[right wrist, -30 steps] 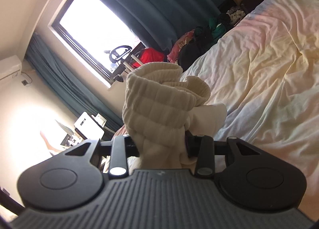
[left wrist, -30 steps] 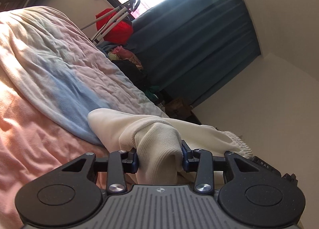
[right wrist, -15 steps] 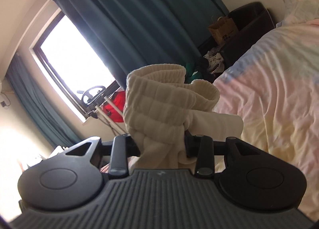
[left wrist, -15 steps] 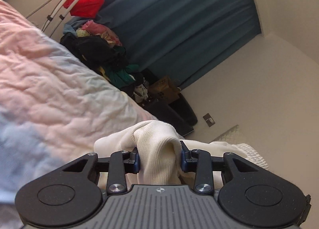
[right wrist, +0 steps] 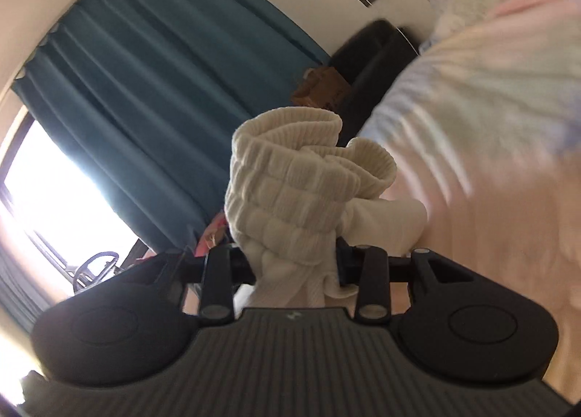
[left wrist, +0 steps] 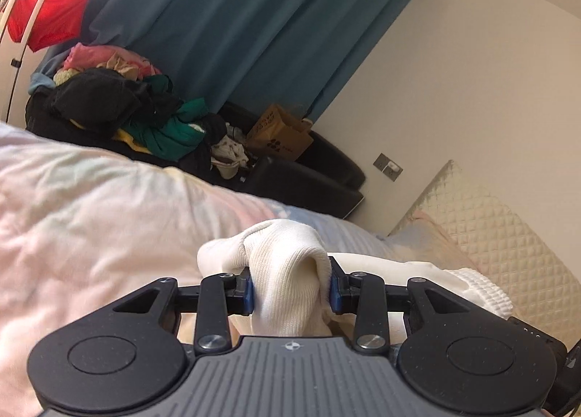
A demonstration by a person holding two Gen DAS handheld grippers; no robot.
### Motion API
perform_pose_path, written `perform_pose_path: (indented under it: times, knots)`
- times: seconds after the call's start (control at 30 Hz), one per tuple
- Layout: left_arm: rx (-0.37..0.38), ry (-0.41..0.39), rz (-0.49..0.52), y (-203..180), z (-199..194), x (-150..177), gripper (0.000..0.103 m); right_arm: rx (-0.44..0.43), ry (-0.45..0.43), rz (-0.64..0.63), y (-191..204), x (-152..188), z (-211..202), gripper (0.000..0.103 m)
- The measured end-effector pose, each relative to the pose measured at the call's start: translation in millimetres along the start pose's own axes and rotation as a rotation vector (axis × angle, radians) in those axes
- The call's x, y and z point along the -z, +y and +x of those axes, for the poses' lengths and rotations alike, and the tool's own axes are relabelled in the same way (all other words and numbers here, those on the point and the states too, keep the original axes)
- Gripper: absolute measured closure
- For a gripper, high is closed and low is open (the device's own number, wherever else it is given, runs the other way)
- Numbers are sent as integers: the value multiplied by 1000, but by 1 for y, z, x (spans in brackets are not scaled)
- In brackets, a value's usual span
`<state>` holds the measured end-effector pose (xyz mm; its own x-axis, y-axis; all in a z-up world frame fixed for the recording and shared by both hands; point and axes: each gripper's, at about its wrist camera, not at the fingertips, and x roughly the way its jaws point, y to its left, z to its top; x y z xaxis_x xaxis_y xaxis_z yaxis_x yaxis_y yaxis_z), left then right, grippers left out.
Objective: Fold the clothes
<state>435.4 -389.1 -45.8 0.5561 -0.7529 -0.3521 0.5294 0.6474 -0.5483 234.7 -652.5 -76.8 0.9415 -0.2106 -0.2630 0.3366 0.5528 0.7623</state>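
- The left claw point(left wrist: 290, 293) is clamped on a bunched fold of the cream knit garment point(left wrist: 287, 286), held just over the bed point(left wrist: 90, 221).
- The right claw point(right wrist: 296, 264) grips a ribbed, gathered edge of the same garment point(right wrist: 290, 191), raised beside the bed point(right wrist: 490, 126).
- A clothes pile point(left wrist: 120, 112) lies past the bed, before the teal curtain point(left wrist: 254, 17).
- A quilted headboard point(left wrist: 501, 228) stands at the right.
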Motion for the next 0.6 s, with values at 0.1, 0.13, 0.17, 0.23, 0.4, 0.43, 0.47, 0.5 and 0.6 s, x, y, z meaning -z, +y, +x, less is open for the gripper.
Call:
perform_pose_path:
  times: [0.1,0.13,0.17,0.23,0.4,0.43,0.47,0.5,0.6]
  knots:
    - [-5,64,-10,27,5,37,61,59,33,29,-29,32,-8,64]
    - [-12,71,7,32,3,46,58,77,33,26,-36,42,-12,64]
    - [-27,85,21,37,1,54,56,95,33,24,-42,53,-16,63]
    - [-66,121,60,41,-4,67,52,126,34,-4,-54,71,-20,60]
    - [-131,179,168,21,-49,64,45,175,116,119,-69,79,-37,54]
    - [-137,185,178,14,-63,61,45,183,131,102,-62,76,-47,54]
    - [-143,192,188,8,-78,58,45,194,146,74,-54,72,-58,54]
    - [-146,189,196,-1,-94,54,43,205,161,46,-45,68,-70,54]
    - [-148,155,225,-36,-149,43,40,203,179,-40,-13,55,-107,54]
